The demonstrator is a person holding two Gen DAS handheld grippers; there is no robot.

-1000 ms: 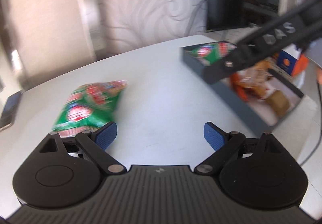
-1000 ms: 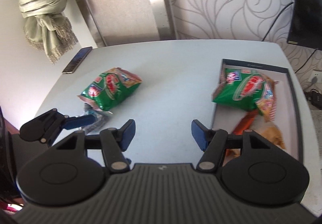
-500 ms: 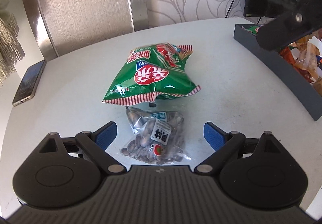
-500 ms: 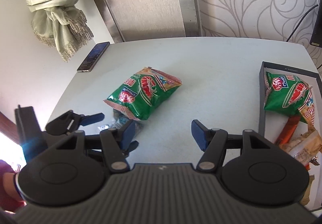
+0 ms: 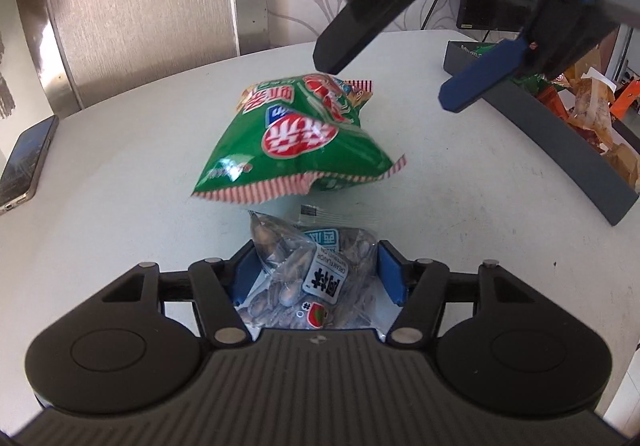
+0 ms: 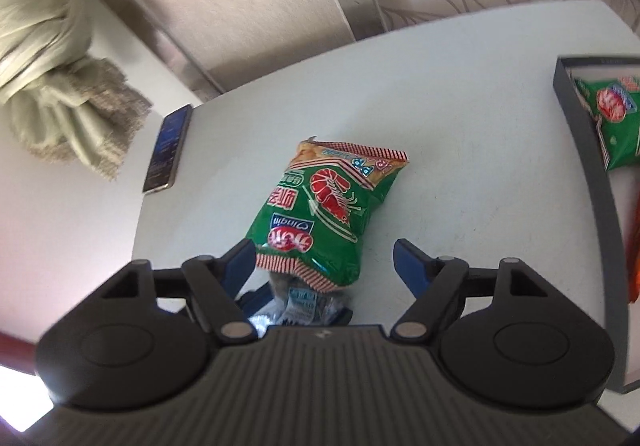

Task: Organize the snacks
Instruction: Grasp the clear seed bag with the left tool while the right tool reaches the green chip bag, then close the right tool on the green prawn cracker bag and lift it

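A clear bag of sunflower seeds [image 5: 312, 278] lies on the white table [image 5: 460, 173] between my left gripper's [image 5: 316, 276] blue pads. The jaws are closing and the pads touch the bag's sides. Just beyond it lies a green prawn-cracker bag [image 5: 300, 137]. My right gripper [image 5: 392, 77] hovers over that bag's far end. In the right wrist view the right gripper [image 6: 324, 264] has its jaws opening, with the green bag's [image 6: 324, 205] near end between the pads and untouched. The seed bag [image 6: 304, 302] shows below it.
A dark grey tray [image 5: 560, 133] at the right holds another green bag [image 6: 616, 109] and several orange and brown snack packs. A phone [image 5: 24, 161] lies near the table's left edge. A knotted cloth [image 6: 52, 85] hangs by the wall.
My left gripper came down over the seed bag and narrowed onto it. My right gripper swung left from the tray to above the green bag, rolled, and spread wider.
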